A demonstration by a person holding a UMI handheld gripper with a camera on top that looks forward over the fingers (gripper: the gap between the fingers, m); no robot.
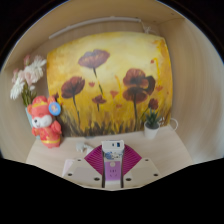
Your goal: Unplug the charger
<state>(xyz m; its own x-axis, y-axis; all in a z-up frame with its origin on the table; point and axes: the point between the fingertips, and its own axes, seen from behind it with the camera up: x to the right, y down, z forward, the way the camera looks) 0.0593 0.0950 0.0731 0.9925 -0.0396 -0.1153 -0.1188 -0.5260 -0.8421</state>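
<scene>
The gripper (113,168) is nearest, with its two pink pads (96,160) showing on the insides of the fingers. A small white charger (113,149) sits between the fingertips, and a pale purple part (114,171) hangs under it. The pads look like they touch the charger on both sides, so the jaws are nearly closed and squeezing it. The charger is out over the front edge of the wooden counter (70,152).

Farther back, by the left end of the counter, stands a red and orange toy figure (44,121). Above it are pale flowers (27,76). Near the right end is a little green plant in a white pot (151,124). At the back, a big yellow painting with dark red flowers (104,84) leans on the wall.
</scene>
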